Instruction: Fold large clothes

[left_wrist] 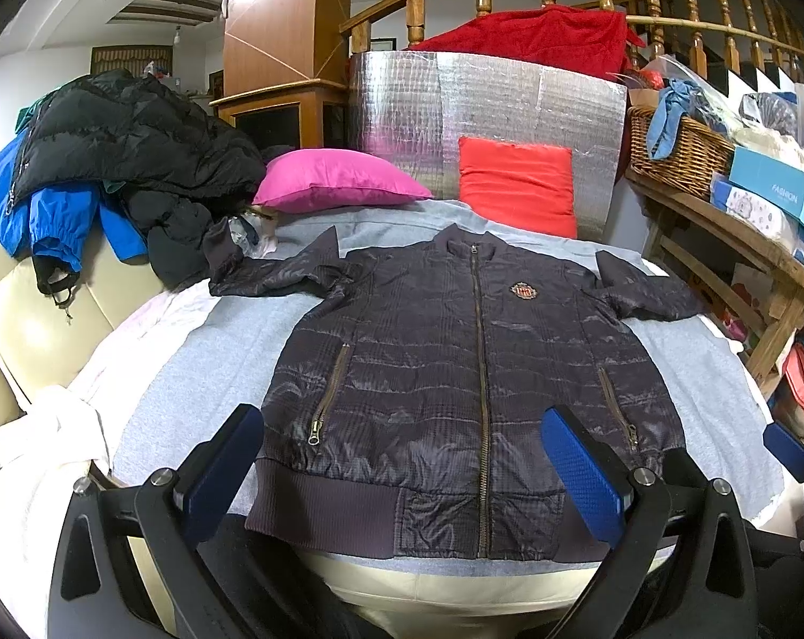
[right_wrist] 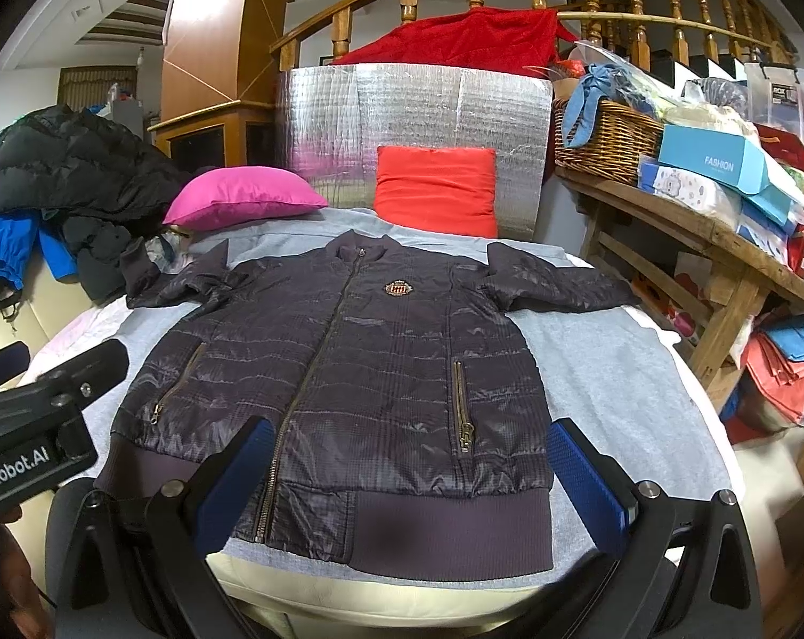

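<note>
Jacket point(left_wrist: 455, 373): flat on the cloth point(left_wrist: 215, 362), front up.
Pillows point(left_wrist: 338, 178): behind the collar.
Coat pile point(left_wrist: 124, 149): left.
Wicker basket point(left_wrist: 679, 154): right, on the bench point(left_wrist: 732, 234).

The left gripper point(left_wrist: 402, 458) fills the bottom of its own view, jaws spread wide, blue pads point(left_wrist: 583, 479) apart. The right gripper point(right_wrist: 412, 474) sits likewise at the bottom of its frame, jaws wide, holding nothing.
</note>
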### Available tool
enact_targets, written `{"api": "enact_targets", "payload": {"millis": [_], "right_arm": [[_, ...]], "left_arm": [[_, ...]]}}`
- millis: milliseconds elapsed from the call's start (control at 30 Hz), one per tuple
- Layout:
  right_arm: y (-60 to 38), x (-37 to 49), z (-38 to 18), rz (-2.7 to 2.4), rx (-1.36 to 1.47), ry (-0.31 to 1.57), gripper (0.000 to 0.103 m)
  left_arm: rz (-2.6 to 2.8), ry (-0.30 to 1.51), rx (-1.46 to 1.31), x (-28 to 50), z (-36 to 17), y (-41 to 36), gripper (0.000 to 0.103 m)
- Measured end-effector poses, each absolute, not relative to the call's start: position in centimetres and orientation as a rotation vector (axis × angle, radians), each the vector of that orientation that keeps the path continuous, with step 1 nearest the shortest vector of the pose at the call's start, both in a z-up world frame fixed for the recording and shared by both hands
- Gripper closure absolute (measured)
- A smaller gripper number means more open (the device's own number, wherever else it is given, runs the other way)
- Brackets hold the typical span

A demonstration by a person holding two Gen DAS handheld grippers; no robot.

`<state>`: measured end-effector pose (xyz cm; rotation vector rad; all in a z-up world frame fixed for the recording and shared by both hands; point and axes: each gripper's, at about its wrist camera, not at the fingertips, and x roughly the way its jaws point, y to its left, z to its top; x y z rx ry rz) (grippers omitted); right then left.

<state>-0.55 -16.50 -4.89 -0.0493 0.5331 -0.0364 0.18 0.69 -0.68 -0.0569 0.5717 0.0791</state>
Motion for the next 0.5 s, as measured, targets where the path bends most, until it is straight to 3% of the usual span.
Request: {"api": "enact_targets", "payload": {"millis": [233,500], "right_arm": [[-19.0,1.4,-6.9,0.027,0.038,0.63,0.0],[-29.5,7.4,-10.5,0.159,0.496,0.752,0.0]], "left_arm": [[0.104,0.643,-0.052,3.9,-3.6,1.9,0.0],[0.117,0.758,-0.016,11.4,-7.7,2.2,0.0]]}}
